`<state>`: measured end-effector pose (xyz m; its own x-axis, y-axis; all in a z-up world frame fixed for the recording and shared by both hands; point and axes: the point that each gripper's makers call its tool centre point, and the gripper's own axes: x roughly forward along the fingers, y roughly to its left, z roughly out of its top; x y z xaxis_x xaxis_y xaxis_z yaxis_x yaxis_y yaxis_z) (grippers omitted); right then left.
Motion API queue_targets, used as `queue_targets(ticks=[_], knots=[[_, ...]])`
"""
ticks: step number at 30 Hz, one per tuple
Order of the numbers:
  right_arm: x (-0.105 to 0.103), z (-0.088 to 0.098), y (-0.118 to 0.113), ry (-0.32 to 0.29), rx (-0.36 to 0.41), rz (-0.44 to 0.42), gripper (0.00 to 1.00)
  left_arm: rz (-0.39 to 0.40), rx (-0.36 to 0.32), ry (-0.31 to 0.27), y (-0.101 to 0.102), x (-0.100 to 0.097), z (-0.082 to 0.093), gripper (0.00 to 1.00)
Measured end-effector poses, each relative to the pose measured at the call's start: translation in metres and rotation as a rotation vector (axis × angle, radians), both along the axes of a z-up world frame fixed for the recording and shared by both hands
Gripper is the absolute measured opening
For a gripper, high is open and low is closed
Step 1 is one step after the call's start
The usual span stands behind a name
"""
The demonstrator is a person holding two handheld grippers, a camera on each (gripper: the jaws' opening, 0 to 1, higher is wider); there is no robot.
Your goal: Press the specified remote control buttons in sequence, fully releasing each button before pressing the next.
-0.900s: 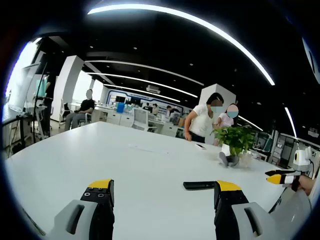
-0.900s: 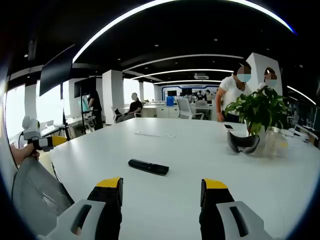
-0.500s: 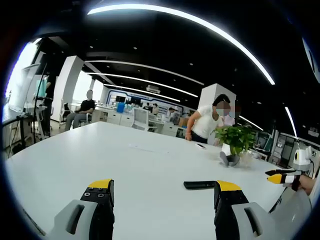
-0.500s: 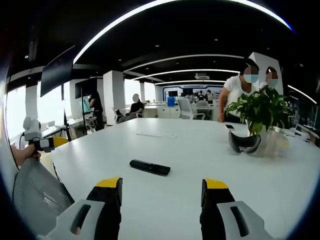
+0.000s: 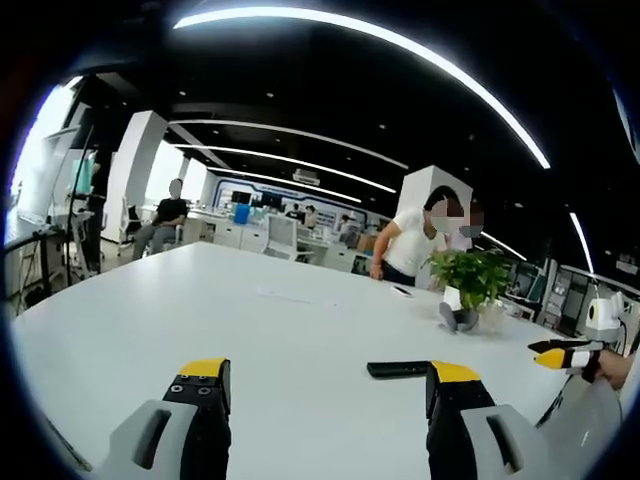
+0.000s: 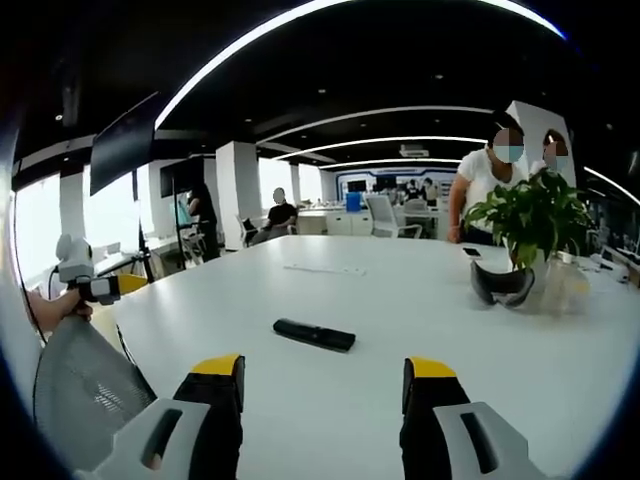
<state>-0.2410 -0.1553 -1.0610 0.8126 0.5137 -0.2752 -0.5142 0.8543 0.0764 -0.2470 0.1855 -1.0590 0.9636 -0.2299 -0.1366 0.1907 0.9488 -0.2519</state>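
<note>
- Remote control (image 6: 314, 334): black, slim, lying flat on the white table (image 6: 400, 300), alone on open surface; in the left gripper view it lies just beyond the tip of the right-hand jaw (image 5: 398, 369). Buttons too small to make out.
- Right gripper (image 6: 321, 385): jaws spread wide, holding nothing, short of the remote and apart from it.
- Left gripper (image 5: 325, 388): jaws likewise wide and empty, raised over the table's near part; seen from the other view at the left edge, held in a hand (image 6: 95, 288).
- Step in hand, as judged: approach; no button pressed yet. The next move calls for bringing one jaw tip down onto the first named button, squarely, then lifting fully clear.
- Surroundings: potted plant (image 6: 532, 215) and dark goggles-like object (image 6: 501, 284) at the far right, well apart from the remote; a phone (image 6: 470, 253) and papers (image 6: 322, 268) farther off.
- Mesh chair back (image 6: 85, 385) near the table edge.
- People (image 5: 410, 240) standing behind the table; none in the path.
</note>
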Motion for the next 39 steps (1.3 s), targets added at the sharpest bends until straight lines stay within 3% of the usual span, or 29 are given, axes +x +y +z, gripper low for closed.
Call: queue_targets(ticks=[4,9,22,25,27,31,36,39], knots=[[0.002,0.002,-0.005,-0.012,-0.011,-0.026,0.62,0.000,0.014,0.014,-0.003,0.000,-0.001,0.84],[0.006,0.006,-0.021,-0.017,0.037,-0.103,0.60,-0.009,0.008,0.006,-0.008,0.000,0.001,0.84],[0.007,-0.009,-0.029,0.059,0.014,-0.155,0.61,-0.033,0.033,0.051,-0.021,0.000,0.000,0.85],[0.007,-0.016,-0.027,0.094,-0.002,-0.147,0.61,-0.081,0.053,0.113,-0.028,0.000,-0.010,0.87],[0.003,-0.023,-0.019,0.135,-0.002,-0.100,0.58,-0.141,0.125,0.157,-0.031,0.004,-0.019,0.88],[0.003,-0.023,-0.016,0.122,-0.056,-0.089,0.56,-0.266,0.121,0.218,-0.061,0.000,-0.025,0.89],[0.004,-0.021,-0.025,0.122,-0.040,-0.133,0.55,-0.432,0.216,0.212,-0.076,0.004,-0.024,0.89],[0.005,-0.021,-0.028,0.119,-0.045,-0.158,0.55,-0.500,0.216,0.233,-0.086,0.012,-0.022,0.88]])
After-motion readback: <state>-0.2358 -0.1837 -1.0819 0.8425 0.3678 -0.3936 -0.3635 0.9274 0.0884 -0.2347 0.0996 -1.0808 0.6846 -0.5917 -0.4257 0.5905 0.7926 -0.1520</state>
